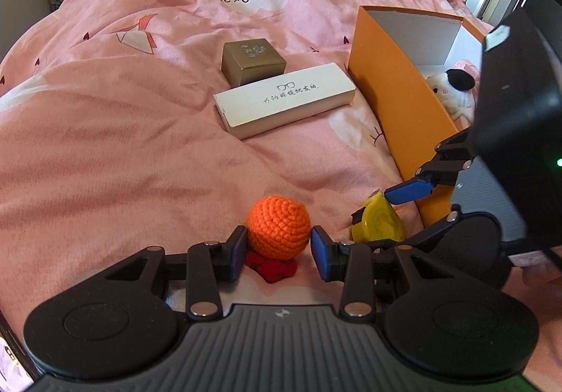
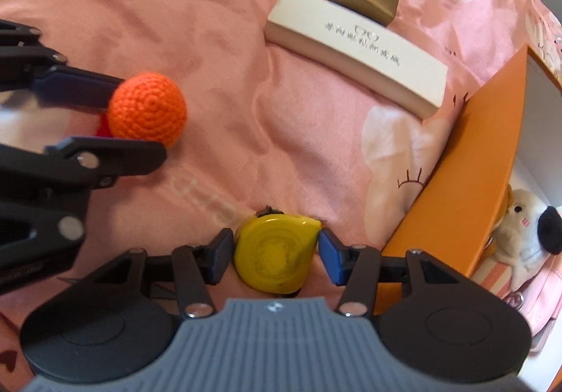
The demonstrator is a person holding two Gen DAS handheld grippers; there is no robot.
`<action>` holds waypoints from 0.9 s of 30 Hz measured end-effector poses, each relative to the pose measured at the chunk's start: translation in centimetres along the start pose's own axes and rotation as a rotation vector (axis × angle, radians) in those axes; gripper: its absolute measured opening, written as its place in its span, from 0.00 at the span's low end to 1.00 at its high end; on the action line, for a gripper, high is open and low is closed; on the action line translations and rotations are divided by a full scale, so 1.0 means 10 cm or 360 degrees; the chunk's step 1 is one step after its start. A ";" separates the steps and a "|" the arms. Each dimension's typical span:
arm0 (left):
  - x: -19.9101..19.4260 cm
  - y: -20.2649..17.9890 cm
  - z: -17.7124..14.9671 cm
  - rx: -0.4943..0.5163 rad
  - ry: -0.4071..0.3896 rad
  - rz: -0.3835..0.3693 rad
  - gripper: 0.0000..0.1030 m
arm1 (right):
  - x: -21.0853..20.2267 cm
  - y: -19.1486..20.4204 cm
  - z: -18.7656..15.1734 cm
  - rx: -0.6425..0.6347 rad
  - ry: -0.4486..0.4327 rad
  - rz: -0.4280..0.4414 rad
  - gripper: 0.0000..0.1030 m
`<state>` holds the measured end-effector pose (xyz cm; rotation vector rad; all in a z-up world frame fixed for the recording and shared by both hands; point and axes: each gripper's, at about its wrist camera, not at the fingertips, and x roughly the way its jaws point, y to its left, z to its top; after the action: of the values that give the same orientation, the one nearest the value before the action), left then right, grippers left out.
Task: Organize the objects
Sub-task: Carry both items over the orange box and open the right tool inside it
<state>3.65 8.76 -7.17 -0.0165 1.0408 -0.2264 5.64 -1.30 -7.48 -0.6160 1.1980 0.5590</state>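
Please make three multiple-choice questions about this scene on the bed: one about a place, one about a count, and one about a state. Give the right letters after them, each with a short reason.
1. Where is the plush toy?
A. inside the orange box
B. on top of the white box
C. between the fingers of the left gripper

2. How many closed boxes lie on the pink duvet?
A. one
B. two
C. four

3. What is between the fingers of the right gripper?
A. nothing
B. the orange crocheted ball
C. the yellow tape measure

Answers: 1 A, the toy shows behind the orange wall. 2 B, the white box and the gold box. 3 C, the blue pads stand on both sides of it.
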 end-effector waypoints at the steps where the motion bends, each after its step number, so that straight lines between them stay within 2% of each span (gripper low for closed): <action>1: -0.02 0.00 0.01 0.0000 -0.0007 -0.0011 0.43 | -0.06 -0.01 -0.01 -0.0003 -0.0028 0.0007 0.53; 5: -0.12 -0.01 0.06 0.0000 -0.0047 -0.0054 0.43 | -0.41 -0.04 -0.05 -0.0024 -0.0169 0.0018 0.53; 9: -0.29 -0.06 0.17 -0.0003 -0.0111 -0.0164 0.43 | -0.80 -0.21 -0.12 -0.0021 -0.0322 0.0029 0.53; 12: -0.45 -0.19 0.31 0.0032 -0.0175 -0.0256 0.43 | -1.11 -0.44 -0.21 0.0028 -0.0411 0.0030 0.53; 15: -0.57 -0.39 0.47 0.0111 -0.0222 -0.0356 0.43 | -1.32 -0.73 -0.32 0.0076 -0.0430 -0.0010 0.53; 18: -0.59 -0.65 0.64 0.0193 -0.0223 -0.0493 0.43 | -1.44 -0.97 -0.48 0.0077 -0.0353 -0.0126 0.53; 21: -0.54 -0.95 0.78 0.0301 -0.0213 -0.0605 0.43 | -1.34 -1.24 -0.65 0.0058 -0.0199 -0.0233 0.53; 24: -0.40 -1.23 0.86 0.0392 -0.0168 -0.0712 0.43 | -1.09 -1.45 -0.76 0.0047 -0.0050 -0.0243 0.53; 27: -0.14 -1.45 0.91 0.0427 -0.0069 -0.0805 0.43 | -0.83 -1.58 -0.84 0.0001 0.0087 -0.0203 0.53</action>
<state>8.15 -5.93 0.40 -0.0418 0.9426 -0.8204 8.60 -19.03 0.67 -0.7059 1.2006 0.4366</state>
